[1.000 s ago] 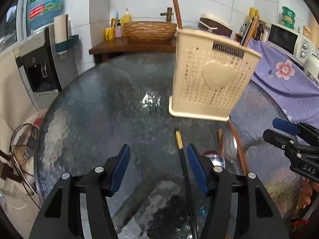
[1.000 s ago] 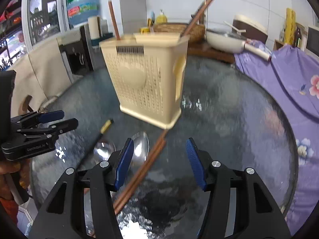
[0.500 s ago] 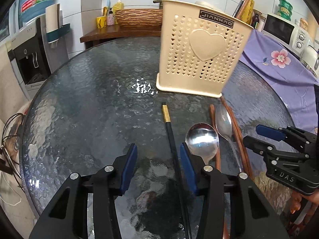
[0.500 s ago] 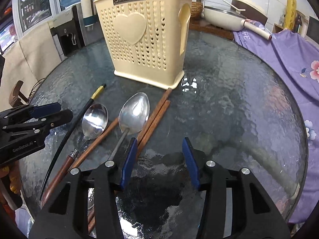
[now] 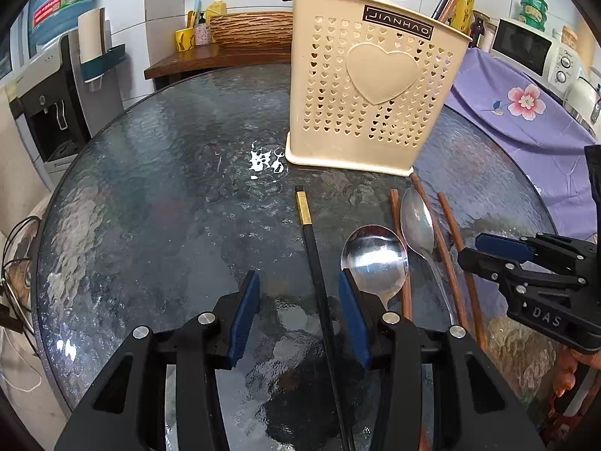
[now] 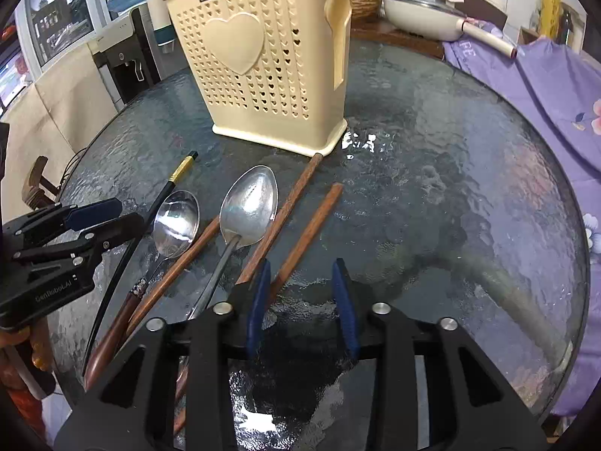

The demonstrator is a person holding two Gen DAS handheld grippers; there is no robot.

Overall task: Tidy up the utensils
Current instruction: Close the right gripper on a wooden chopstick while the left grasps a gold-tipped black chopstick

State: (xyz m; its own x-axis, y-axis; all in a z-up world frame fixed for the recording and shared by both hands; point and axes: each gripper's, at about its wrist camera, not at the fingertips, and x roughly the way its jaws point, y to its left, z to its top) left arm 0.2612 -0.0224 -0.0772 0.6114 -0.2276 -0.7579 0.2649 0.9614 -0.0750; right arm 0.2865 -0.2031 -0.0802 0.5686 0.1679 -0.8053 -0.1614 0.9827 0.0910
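Note:
A cream perforated holder (image 5: 372, 94) stands on the glass table with a few chopsticks in it. In front lie a black chopstick (image 5: 311, 248) with a gold band, a round spoon (image 5: 375, 259), an oval spoon (image 5: 417, 221) and brown chopsticks (image 5: 454, 248). My left gripper (image 5: 300, 308) hangs low over the table, open, with the black chopstick running between its pads and touching neither. My right gripper (image 6: 300, 293) is closing. The rightmost brown chopstick (image 6: 311, 221) ends between its pads, beside the left one, and is not pinched. Both spoons (image 6: 249, 206) lie to its left.
The round textured glass table (image 5: 150, 188) drops off close behind both grippers. A purple flowered cloth (image 6: 544, 75) covers a surface to the right, with a pan (image 6: 420, 15) beyond it. A water dispenser (image 5: 49, 94) stands at the left.
Both grippers have sunk closer to the table and their jaws have narrowed. The right jaws have narrowed further over the last half second, around the brown chopstick's near end.

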